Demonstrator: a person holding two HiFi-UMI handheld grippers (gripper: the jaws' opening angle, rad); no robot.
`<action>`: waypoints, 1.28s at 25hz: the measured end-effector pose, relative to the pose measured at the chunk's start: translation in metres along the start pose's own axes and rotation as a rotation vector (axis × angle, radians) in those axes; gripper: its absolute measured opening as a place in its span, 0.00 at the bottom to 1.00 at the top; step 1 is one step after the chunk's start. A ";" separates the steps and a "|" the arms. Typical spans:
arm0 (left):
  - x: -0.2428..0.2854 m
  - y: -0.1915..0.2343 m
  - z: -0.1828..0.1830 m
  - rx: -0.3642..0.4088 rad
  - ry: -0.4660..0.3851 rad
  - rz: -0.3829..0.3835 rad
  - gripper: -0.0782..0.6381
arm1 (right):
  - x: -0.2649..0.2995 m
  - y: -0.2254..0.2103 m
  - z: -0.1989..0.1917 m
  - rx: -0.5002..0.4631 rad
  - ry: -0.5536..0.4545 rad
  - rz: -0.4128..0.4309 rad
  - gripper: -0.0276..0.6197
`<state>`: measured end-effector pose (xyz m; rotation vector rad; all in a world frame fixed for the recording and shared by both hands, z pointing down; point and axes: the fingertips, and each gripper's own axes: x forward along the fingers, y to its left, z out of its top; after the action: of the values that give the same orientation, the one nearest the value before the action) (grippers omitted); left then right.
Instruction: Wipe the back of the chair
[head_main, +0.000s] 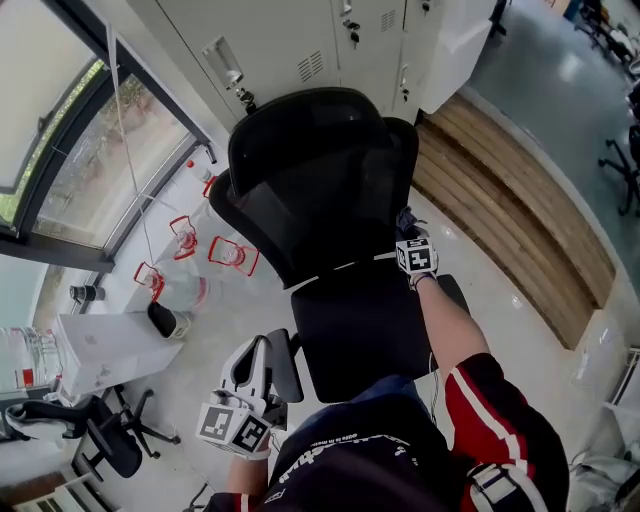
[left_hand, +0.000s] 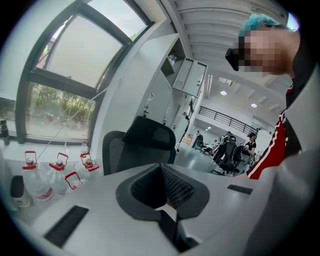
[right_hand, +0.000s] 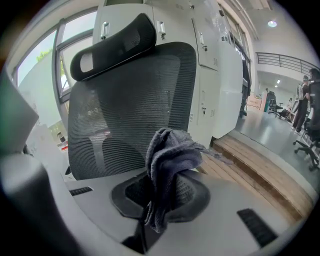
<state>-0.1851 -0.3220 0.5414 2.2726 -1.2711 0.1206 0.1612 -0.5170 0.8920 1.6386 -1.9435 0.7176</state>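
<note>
A black mesh office chair (head_main: 320, 190) with a headrest (head_main: 300, 130) stands in front of me, its back facing me. My right gripper (head_main: 408, 235) is at the right edge of the chair back, shut on a crumpled grey cloth (head_main: 405, 220). In the right gripper view the cloth (right_hand: 170, 160) bulges out of the right gripper (right_hand: 160, 187), a short way from the mesh back (right_hand: 130, 110). My left gripper (head_main: 255, 350) hangs low by the seat's left side, away from the chair (left_hand: 142, 145). The left gripper (left_hand: 161, 175) is shut with nothing in it.
Several water jugs with red handles (head_main: 230, 255) stand on the floor left of the chair, below a window (head_main: 60, 150). White lockers (head_main: 330, 40) are behind it, a wooden step (head_main: 510, 210) to the right. Another office chair (head_main: 90, 430) and a white box (head_main: 100, 350) are at the lower left.
</note>
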 end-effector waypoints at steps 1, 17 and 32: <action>-0.002 0.003 0.000 -0.002 -0.003 0.006 0.15 | 0.002 0.004 0.000 -0.003 0.002 0.003 0.14; -0.065 0.041 -0.001 -0.057 -0.083 0.132 0.15 | 0.028 0.155 0.008 -0.148 0.017 0.198 0.14; -0.174 0.098 -0.020 -0.157 -0.156 0.328 0.15 | 0.038 0.354 0.004 -0.290 0.034 0.419 0.14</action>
<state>-0.3579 -0.2195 0.5418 1.9586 -1.6669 -0.0400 -0.1944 -0.4978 0.8869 1.0549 -2.2703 0.5724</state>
